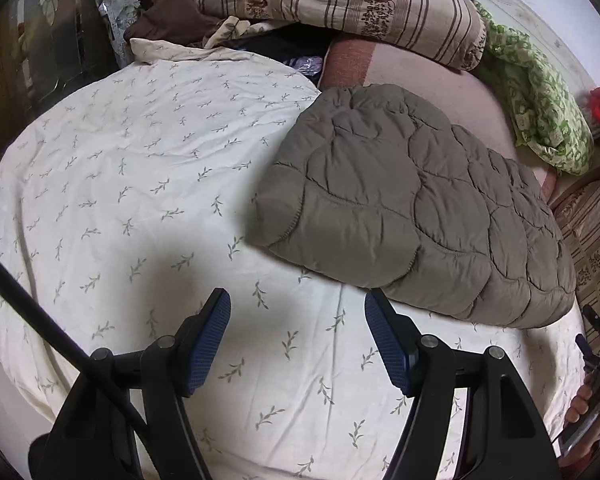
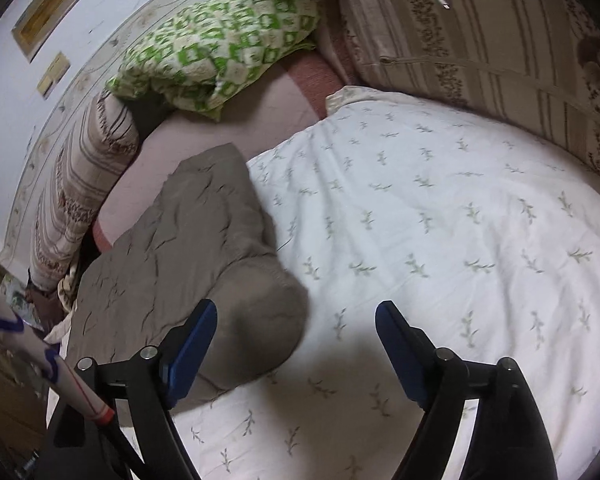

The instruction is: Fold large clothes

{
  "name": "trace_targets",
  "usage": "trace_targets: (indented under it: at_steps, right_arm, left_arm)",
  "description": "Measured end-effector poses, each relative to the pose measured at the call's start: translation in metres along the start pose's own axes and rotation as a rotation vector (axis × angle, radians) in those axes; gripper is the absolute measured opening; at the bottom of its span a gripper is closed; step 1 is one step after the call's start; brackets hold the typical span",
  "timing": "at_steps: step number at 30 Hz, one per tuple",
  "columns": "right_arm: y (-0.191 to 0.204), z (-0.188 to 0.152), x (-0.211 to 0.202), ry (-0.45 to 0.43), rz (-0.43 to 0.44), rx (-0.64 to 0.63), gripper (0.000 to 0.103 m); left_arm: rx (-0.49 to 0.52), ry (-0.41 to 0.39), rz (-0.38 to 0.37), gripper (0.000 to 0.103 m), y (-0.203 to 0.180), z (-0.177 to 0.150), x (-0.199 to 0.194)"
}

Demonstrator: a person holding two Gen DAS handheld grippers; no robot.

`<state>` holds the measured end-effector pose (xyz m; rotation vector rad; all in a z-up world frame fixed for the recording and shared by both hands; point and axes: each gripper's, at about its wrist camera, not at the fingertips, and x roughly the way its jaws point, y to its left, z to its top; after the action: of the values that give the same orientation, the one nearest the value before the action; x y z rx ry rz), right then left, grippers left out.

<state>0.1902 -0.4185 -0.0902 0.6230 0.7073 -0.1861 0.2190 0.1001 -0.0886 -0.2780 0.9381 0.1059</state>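
Right gripper (image 2: pixel 296 308) agape, empty; folded quilted jacket (image 2: pixel 188 260) just left.

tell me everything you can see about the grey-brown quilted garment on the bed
The grey-brown quilted garment looks like padded, puffy fabric, stitched in rounded, scale-like curves with a stitched edge. It lies folded into a thick, roughly rectangular bundle, flat on the bed, partly on the white leaf-print sheet and partly on the pink cover behind it. No sleeves or collar show. Neither gripper touches it: both hover open just above the sheet near its closest edge.
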Motion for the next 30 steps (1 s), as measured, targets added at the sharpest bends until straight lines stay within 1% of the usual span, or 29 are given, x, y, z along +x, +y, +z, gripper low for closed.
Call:
trace_targets:
  at_steps: [2,3,5,8,10,11,15,16,17,19,21,22,23,25,26,27,28,29,30]
  right_arm:
    - [0.008,-0.004,0.003,0.004,0.015,-0.012,0.09]
    - [0.007,-0.007,0.002,0.006,0.024,-0.013,0.094]
    - [0.007,-0.008,0.004,0.008,0.025,-0.012,0.095]
    - [0.007,0.004,0.017,-0.004,-0.03,-0.01,0.098]
    - [0.008,0.016,0.033,0.013,-0.049,-0.01,0.098]
    - [0.008,0.021,0.044,0.031,-0.045,-0.009,0.098]
    - [0.01,0.033,0.086,0.125,0.018,-0.027,0.101]
    - [0.01,0.036,0.095,0.139,0.03,-0.03,0.103]
    - [0.009,0.039,0.102,0.149,0.041,-0.032,0.103]
    - [0.007,0.047,0.122,0.196,0.095,-0.022,0.103]
    - [0.003,0.054,0.143,0.256,0.167,0.008,0.103]
    - [0.001,0.055,0.153,0.283,0.203,0.021,0.103]
    - [-0.001,0.056,0.165,0.318,0.249,0.039,0.103]
    - [-0.001,0.055,0.178,0.347,0.302,0.064,0.103]
    - [0.002,0.056,0.18,0.34,0.313,0.061,0.1]
    - [0.006,0.056,0.18,0.348,0.334,0.052,0.077]
    - [0.012,0.056,0.181,0.37,0.384,0.055,0.062]
    - [0.018,0.056,0.178,0.378,0.392,0.062,0.06]
    - [0.024,0.056,0.171,0.364,0.382,0.033,0.053]
  left_arm:
    - [0.02,0.005,-0.009,0.069,-0.001,0.009,0.003]
    - [0.032,0.007,-0.017,0.069,-0.003,0.017,0.006]
    - [0.05,0.023,-0.043,0.073,-0.008,0.036,0.016]
    - [0.07,0.075,-0.104,0.075,-0.018,0.075,0.048]
    - [0.054,0.107,-0.133,0.075,-0.019,0.099,0.073]
    - [0.044,0.119,-0.147,0.075,-0.019,0.106,0.082]
    - [0.004,0.199,-0.25,0.08,-0.007,0.141,0.139]
    - [-0.01,0.216,-0.273,0.083,-0.004,0.143,0.149]
    - [-0.044,0.251,-0.317,0.09,0.002,0.147,0.165]
    - [-0.094,0.302,-0.394,0.092,0.009,0.149,0.186]
    - [-0.108,0.36,-0.478,0.094,0.009,0.151,0.206]
    - [-0.101,0.379,-0.492,0.1,0.007,0.152,0.213]
    - [-0.093,0.397,-0.5,0.101,0.003,0.153,0.219]
    - [-0.052,0.417,-0.49,0.101,-0.007,0.155,0.221]
    - [-0.02,0.411,-0.478,0.098,-0.014,0.157,0.218]
    - [0.014,0.395,-0.471,0.089,-0.022,0.159,0.211]
    - [0.04,0.379,-0.467,0.075,-0.027,0.161,0.204]
    - [0.076,0.356,-0.445,0.066,-0.034,0.164,0.195]
    - [0.124,0.323,-0.415,0.061,-0.042,0.171,0.183]
